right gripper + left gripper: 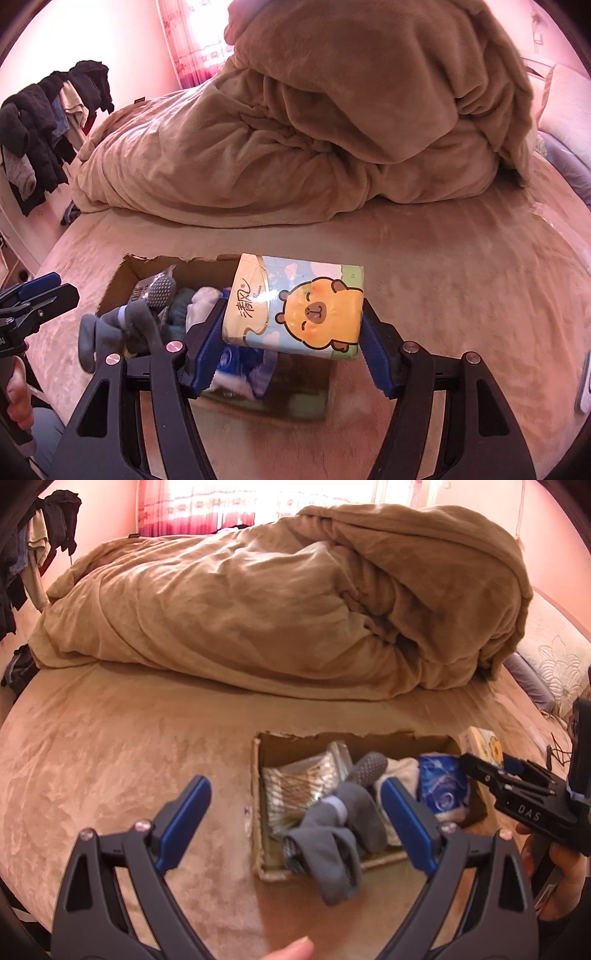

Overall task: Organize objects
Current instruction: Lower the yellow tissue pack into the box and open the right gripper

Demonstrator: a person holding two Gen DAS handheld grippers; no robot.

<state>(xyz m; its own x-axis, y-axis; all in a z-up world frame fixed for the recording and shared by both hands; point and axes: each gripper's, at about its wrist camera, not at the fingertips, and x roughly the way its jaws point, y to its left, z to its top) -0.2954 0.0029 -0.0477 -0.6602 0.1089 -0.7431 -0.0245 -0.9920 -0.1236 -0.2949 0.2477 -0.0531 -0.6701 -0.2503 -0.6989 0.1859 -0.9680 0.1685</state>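
A torn-edged cardboard box (258,812) sits on the tan bed cover (110,757), and everything else is placed from it. The right gripper (291,350) is clenched on a tissue pack (295,306) printed with an orange cartoon animal, its blue pads pressing the pack's two ends; the pack hangs tilted above the box's right half, over a blue packet (443,786) that lies inside against the right wall. The left gripper (295,823) stands released, jaws spread wide with nothing between the pads, hovering over the box's near left corner; its left finger is over bare cover outside the box, its right finger over the contents. Inside the box, toward the left wall, lies a clear bag of cotton swabs (303,786); a grey sock (332,849) drapes over the near rim and hangs out toward the camera, and a white cloth (399,771) sits mid-box beside a dark mesh-patterned item (369,768). Beyond the box's far wall a heaped brown blanket (295,609) fills the bed. Far left of the box, dark clothes (48,125) hang on a rack by the pink wall.
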